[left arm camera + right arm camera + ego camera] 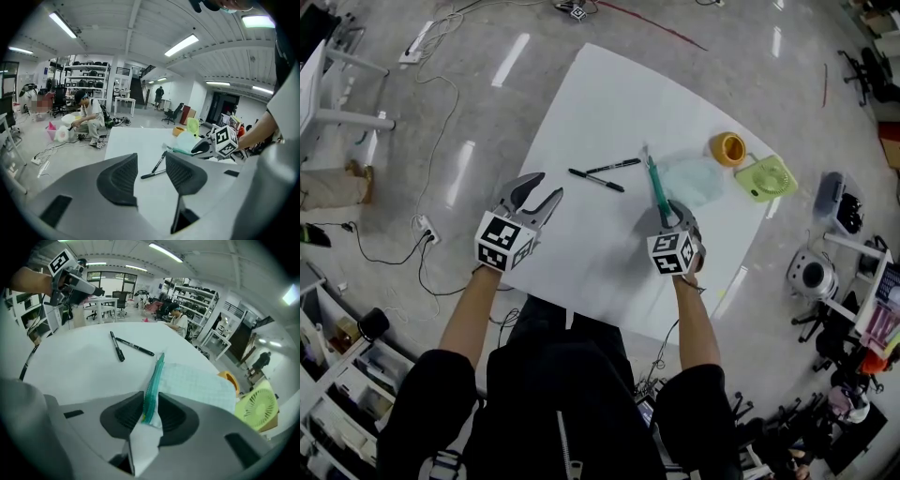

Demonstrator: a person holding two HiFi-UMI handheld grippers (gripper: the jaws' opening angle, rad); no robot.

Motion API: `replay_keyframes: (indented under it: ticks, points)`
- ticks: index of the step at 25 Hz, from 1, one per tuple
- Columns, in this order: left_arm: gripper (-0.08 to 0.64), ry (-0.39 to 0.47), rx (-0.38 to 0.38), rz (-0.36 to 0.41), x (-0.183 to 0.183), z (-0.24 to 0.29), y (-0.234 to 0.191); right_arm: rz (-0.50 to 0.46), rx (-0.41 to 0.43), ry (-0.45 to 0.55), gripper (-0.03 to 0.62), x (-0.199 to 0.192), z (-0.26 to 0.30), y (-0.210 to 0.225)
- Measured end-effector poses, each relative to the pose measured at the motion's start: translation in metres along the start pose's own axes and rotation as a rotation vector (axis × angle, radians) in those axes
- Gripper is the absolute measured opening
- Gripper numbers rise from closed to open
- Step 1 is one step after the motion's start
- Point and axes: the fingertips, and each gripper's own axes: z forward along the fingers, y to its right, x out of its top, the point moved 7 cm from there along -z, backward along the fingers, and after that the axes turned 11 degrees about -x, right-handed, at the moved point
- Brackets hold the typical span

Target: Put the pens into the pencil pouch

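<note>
Two black pens (pixel 598 181) (pixel 614 166) lie close together on the white table (pixel 609 103), ahead of both grippers. To their right lies the pale translucent pencil pouch (pixel 689 180), its teal zipper edge standing up. My right gripper (pixel 673 217) points steeply down at the pouch's near end. In the right gripper view its jaws (pixel 151 416) are shut on that teal edge of the pouch (pixel 197 383). My left gripper (pixel 536 195) hovers open and empty short of the pens. The left gripper view shows the pens (pixel 159 164) beyond its parted jaws (pixel 151 176).
A yellow tape roll (pixel 728 148) and a green hand fan (pixel 766 177) sit on the table's far right corner, just past the pouch. Cables and a power strip (pixel 427 230) lie on the floor to the left. Shelves and chairs stand around the room.
</note>
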Motion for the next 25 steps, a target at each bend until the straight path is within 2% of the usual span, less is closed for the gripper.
replay_keyframes:
  ticks: [4,11,18,20,25]
  points:
    - [0.206,-0.011,-0.003,0.003,-0.003,0.001,-0.001,0.007,0.008,-0.028,0.106,-0.005,0.004,0.0]
    - [0.206,-0.029,-0.015,0.001,-0.008,0.004,-0.003,0.029,0.002,-0.035,0.064,-0.004,0.001,0.001]
    - [0.206,-0.05,-0.027,0.014,-0.011,0.012,-0.006,0.121,0.036,-0.023,0.057,0.005,-0.004,0.011]
    - [0.206,-0.074,-0.03,0.05,-0.013,0.015,-0.005,0.164,0.049,-0.018,0.055,0.006,-0.006,0.013]
    - [0.206,-0.178,-0.074,0.243,-0.024,0.031,-0.002,0.306,0.079,0.018,0.052,0.011,-0.015,0.022]
